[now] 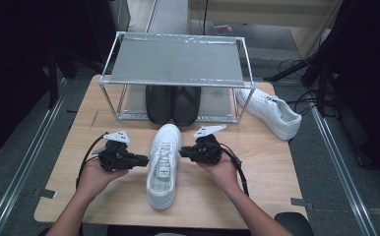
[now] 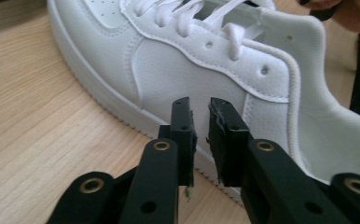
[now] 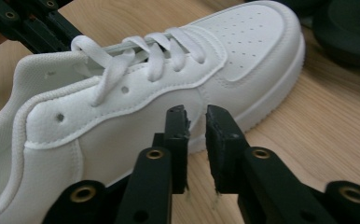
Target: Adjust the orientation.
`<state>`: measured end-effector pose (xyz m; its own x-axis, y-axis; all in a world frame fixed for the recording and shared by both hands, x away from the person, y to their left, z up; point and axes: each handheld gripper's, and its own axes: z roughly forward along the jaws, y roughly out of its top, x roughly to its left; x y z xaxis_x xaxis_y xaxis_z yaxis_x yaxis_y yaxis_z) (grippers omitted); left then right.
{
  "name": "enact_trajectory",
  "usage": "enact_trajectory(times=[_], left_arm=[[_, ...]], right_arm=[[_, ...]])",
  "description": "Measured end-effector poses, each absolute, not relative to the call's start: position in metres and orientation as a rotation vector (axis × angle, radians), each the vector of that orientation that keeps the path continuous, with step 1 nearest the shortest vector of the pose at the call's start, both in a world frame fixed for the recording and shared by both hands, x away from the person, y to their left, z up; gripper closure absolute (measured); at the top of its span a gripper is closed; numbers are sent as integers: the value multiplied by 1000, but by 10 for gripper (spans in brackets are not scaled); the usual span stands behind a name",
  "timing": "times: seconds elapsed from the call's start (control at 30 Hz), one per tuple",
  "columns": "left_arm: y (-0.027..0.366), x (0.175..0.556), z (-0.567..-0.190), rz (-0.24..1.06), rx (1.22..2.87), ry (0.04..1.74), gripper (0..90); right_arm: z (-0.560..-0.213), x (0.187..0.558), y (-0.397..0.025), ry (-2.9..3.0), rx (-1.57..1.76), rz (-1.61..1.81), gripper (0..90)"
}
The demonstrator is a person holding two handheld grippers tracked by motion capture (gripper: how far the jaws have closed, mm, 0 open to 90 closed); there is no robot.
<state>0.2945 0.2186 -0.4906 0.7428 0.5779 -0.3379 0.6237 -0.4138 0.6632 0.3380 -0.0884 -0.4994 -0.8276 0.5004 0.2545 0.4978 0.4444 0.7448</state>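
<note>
the wooden table (image 1: 79, 147) carries a metal rack (image 1: 178, 61) at its far side, with a pair of black shoes (image 1: 173, 104) on the rack's low shelf, toes towards the person. a second white sneaker (image 1: 271, 112) lies just right of the rack, near the table's far right corner. the white sneaker (image 1: 163, 164) in hand lies in the middle of the table, toe pointing at the black shoes, laced, heel towards the person. no brand or writing can be read on it; a pale tag on its tongue is too small to make out.

the left gripper (image 1: 142, 160) points at the sneaker's left flank, its jaws nearly together with a thin gap, holding nothing, just beside the sole. the right gripper (image 1: 183, 152) points at the right flank, jaws likewise a narrow slit apart, empty, close to the shoe's side.
</note>
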Motion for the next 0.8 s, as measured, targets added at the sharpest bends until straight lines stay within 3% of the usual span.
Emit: enact_trajectory(times=[0.07,0.27,0.47,0.8], left_arm=[[220,296,-491,-57,2121,904,744],[223,304,-493,-28,2103,923,565],[223,311,-493,14,2080,904,497],[222,323,-494,28,2080,899,445]], right_arm=[[-498,339,-95,2667,948,1384,739],[-493,340,-117,2608,968,1404,724],[-493,342,-137,2571,1040,1427,605],[-491,342,-169,2490,1062,1400,537]])
